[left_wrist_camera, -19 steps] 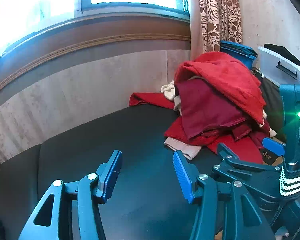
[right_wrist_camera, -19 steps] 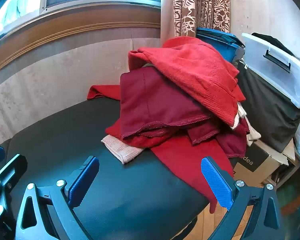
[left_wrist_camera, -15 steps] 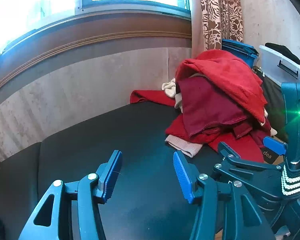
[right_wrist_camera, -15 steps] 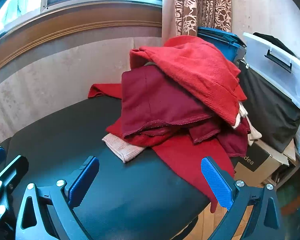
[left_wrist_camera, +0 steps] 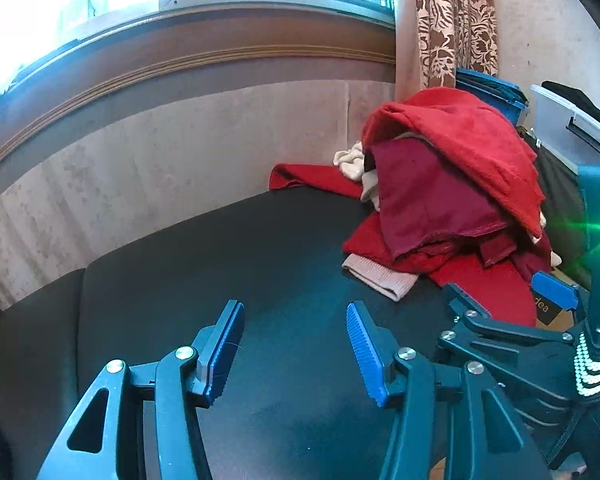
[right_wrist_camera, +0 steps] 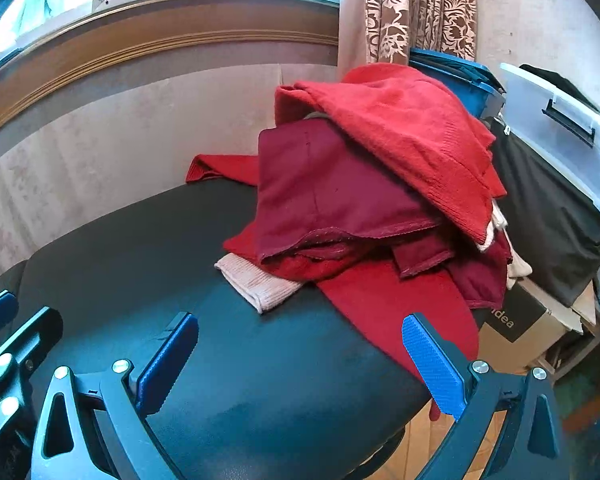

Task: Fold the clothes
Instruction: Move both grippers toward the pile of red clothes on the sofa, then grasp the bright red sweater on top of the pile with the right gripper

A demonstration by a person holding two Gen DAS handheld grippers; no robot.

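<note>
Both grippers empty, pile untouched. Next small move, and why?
Probably advance the right gripper, open and nearest, to the bright red fleece garment topping the pile of clothes. It is uncovered; the left gripper is open too, over the bare black table.

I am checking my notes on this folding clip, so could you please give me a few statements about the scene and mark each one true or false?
1. Both grippers are open and hold nothing. True: the left gripper and the right gripper have their jaws apart over the dark table.
2. The bright red sweater lies on top of the clothes pile. True.
3. The maroon garment is folded flat at the middle of the table. False: it lies crumpled in the pile, under the red sweater.
4. A pale pink ribbed cuff sticks out at the bottom of the pile. True.
5. The clear storage box stands on the table. False: it stands off the table, to the right.
</note>
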